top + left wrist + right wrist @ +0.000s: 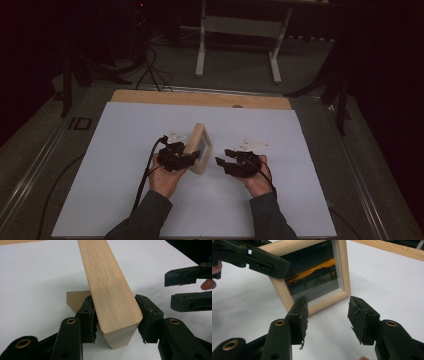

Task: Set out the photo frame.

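Gripping one picture frame (110, 290), two tongs, left tongs (116, 315), right tongs (328, 315)

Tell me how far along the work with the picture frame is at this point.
Done: the wooden picture frame stands upright on the white sheet, its brown back stand out behind it. In hand: the left gripper has its pads against both faces of the frame's side rail. Left: the right gripper hangs open in front of the glass, touching nothing, so any two-handed move or placing looks not yet begun.

Pale wood frame (344, 270) holding an orange-streaked dark picture (314, 277); white table (125, 150).
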A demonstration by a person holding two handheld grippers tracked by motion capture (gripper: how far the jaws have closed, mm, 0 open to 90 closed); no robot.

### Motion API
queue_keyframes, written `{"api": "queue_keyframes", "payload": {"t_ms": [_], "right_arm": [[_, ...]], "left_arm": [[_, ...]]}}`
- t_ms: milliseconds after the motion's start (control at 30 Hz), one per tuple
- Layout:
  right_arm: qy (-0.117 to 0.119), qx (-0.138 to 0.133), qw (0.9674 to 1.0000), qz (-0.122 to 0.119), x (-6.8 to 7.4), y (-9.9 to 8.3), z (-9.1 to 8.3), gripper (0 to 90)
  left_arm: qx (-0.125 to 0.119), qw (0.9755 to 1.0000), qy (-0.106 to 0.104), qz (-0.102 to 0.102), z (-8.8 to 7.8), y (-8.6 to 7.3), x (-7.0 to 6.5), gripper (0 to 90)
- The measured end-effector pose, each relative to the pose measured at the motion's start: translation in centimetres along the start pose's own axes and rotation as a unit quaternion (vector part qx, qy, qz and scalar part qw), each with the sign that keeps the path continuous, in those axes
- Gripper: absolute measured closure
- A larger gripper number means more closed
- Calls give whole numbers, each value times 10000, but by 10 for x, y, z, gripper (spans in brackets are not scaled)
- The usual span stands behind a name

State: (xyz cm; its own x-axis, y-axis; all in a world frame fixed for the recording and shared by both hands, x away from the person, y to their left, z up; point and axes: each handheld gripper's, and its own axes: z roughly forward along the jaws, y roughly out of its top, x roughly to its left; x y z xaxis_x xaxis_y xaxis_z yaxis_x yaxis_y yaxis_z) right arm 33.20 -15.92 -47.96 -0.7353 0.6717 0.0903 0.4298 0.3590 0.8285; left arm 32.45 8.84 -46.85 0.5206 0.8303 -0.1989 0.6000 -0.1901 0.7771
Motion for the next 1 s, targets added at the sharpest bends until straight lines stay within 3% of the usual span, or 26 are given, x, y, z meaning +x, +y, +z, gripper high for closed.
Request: {"api": "queue_keyframes", "payload": {"t_ms": [200,600,1000], "right_arm": [[-7,-16,10000,18,0,0,0,497],[-46,-132,9999,97,-1,3,-3,497],[-84,-294,9995,13,1,15,-4,508]], "left_arm": [[-8,10000,-5,29,0,0,0,563],[1,9993,-68,368,-1,-1,-5,592],[29,9981,-63,616,-4,-1,-4,599]]}}
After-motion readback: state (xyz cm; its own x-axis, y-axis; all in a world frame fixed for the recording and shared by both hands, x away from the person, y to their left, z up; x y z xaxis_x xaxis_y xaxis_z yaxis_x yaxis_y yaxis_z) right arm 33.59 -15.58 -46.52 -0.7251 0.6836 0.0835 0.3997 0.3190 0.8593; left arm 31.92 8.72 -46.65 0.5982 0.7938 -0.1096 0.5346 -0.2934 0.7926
